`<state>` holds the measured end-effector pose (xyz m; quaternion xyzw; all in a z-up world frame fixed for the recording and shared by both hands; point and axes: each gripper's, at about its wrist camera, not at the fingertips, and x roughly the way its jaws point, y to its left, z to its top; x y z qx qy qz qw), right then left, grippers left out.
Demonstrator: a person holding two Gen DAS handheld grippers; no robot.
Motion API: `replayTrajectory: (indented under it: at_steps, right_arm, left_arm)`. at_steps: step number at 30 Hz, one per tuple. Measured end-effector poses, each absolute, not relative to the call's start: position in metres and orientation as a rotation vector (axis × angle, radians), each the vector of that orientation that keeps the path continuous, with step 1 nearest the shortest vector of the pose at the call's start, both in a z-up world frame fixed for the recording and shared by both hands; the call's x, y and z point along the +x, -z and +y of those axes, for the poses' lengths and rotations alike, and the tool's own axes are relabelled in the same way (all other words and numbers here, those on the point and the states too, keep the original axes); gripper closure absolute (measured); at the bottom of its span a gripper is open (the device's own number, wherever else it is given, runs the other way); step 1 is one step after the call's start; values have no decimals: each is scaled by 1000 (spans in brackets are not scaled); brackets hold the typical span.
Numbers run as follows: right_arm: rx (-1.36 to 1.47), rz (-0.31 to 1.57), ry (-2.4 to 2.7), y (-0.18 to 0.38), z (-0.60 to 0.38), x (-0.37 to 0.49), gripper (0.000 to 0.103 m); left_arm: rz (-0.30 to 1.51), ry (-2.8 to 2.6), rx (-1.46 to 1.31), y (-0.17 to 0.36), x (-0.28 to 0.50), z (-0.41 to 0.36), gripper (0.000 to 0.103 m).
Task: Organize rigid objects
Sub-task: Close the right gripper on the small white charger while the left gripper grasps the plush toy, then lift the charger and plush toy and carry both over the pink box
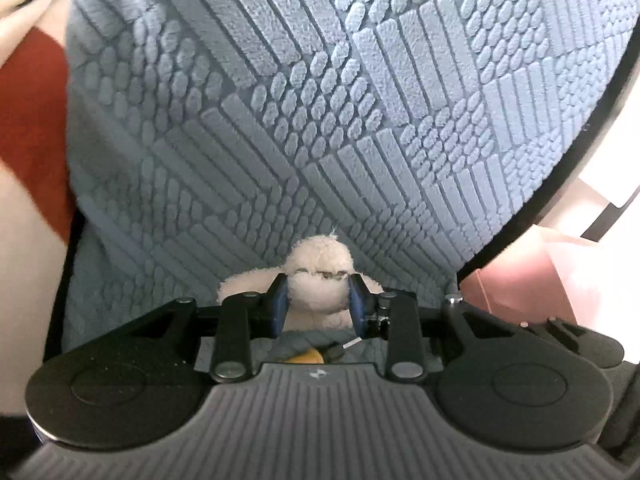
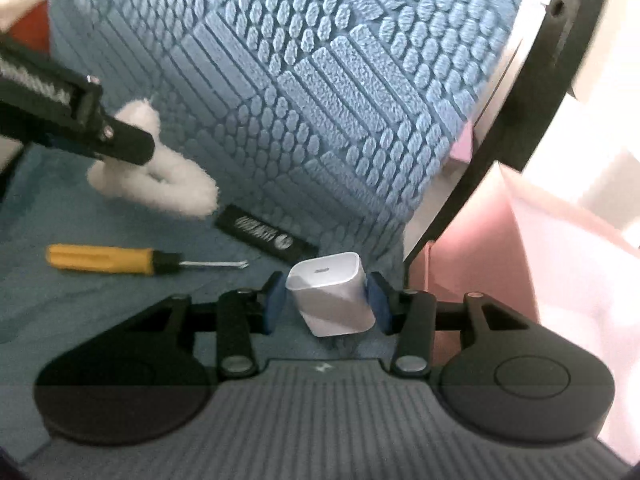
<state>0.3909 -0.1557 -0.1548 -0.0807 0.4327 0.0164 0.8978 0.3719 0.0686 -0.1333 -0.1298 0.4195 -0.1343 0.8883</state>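
Holding a fluffy white soft toy [image 1: 316,280] between its blue pads, the left gripper [image 1: 320,304] hangs above a blue textured mat [image 1: 320,100]; its jaws stand fairly narrow, pressed into the plush from both sides. In the right wrist view the same toy [image 2: 160,176] hangs off the mat's surface, gripped near one end so the rest droops, which suits a lift and carry.

The right gripper [image 2: 326,300] has a white charger block [image 2: 330,294] between its pads, and its jaws are closing on it. The block sits tilted, its port face turned up and away. The right pad seems to touch its side, while a thin gap may remain at the left, so I judge the grip not yet firm.

On the mat's smooth near part lie a yellow-handled screwdriver [image 2: 120,260], toward the left edge, and a black flat stick with white lettering [image 2: 264,234] just beyond the charger. These look like the rigid things still to sort.

A pink container [image 2: 500,280] off the mat's right edge is probably where things go, though glare washes out its shape. The lettering is too blurred to read, and only a sliver of the screwdriver shows under the left gripper.
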Motion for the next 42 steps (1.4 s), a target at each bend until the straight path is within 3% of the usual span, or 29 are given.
replayTrajectory:
  at_steps: [26, 42]
  right_arm:
    - [-16, 970, -179, 119, -140, 227, 56]
    - [22, 963, -149, 123, -143, 211, 56]
  left_arm:
    - [891, 252, -313, 167, 235, 50, 67]
    - [908, 185, -370, 164, 186, 32, 67]
